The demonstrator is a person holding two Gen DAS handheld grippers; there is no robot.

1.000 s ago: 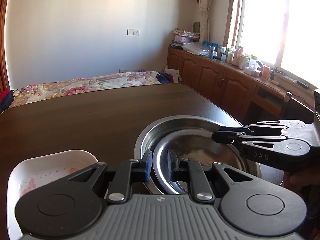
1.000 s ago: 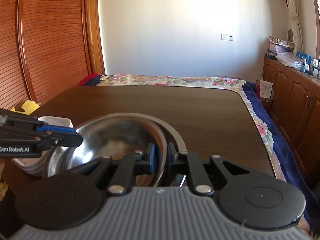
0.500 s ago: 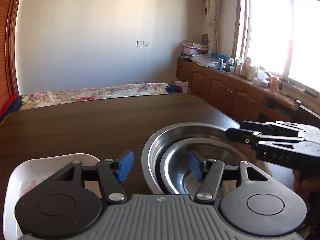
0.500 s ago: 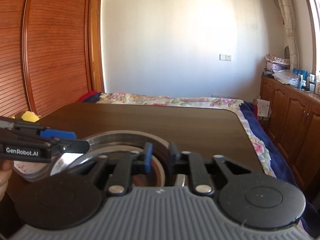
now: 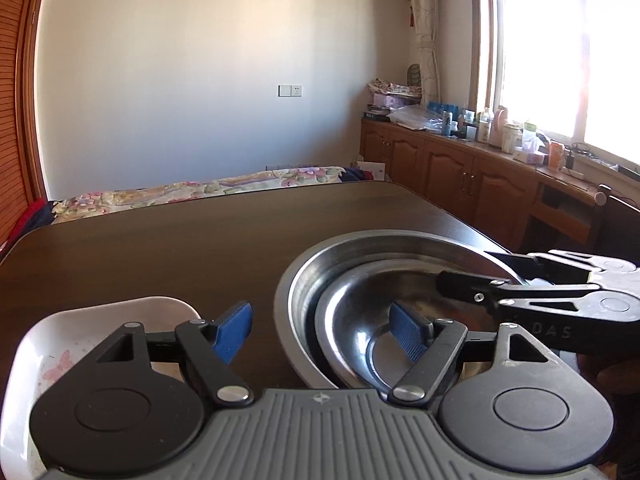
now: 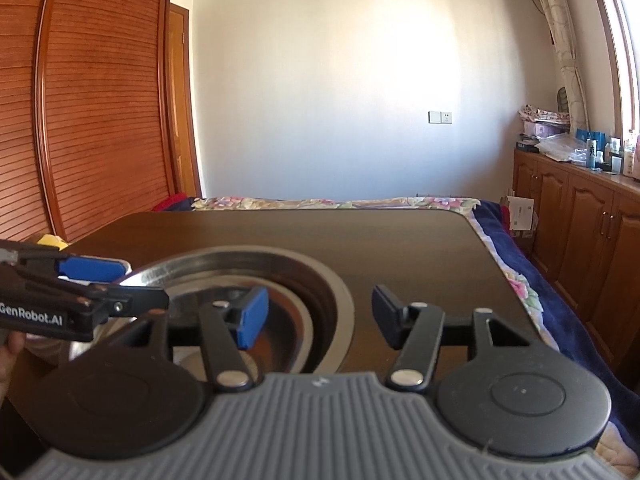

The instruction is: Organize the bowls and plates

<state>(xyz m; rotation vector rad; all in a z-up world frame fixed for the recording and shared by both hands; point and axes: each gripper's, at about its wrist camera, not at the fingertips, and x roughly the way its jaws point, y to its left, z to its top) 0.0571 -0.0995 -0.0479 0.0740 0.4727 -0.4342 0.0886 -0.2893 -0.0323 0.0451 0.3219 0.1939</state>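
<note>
We are holding both tools over the near edge of the dark table, and we are placing everything relative to the large steel bowl standing on it.

Furthest left of the large steel bowl, the white dish with a pink butterfly print is sitting on the table, close beside the bowl but not touching it. The left tool is hovering with its blue pads spread wide apart, gripping nothing: its left pad is hanging over the gap between the white dish and the large steel bowl, and its right pad is hanging over the bowl's inside.

Inside the large steel bowl a smaller steel bowl is nesting, shifted toward the near side. In the right wrist view the same large steel bowl is lying under the right tool, whose fingers are also standing wide apart and empty, one pad over the bowl's inside and the other over bare table to the right of the rim. In the left wrist view the right tool is reaching in from the right, its tips just above the bowl's right rim.

Beyond the table, behind the large steel bowl, a bed with a floral cover is showing, and wooden cabinets are running along the wall to the right.
</note>
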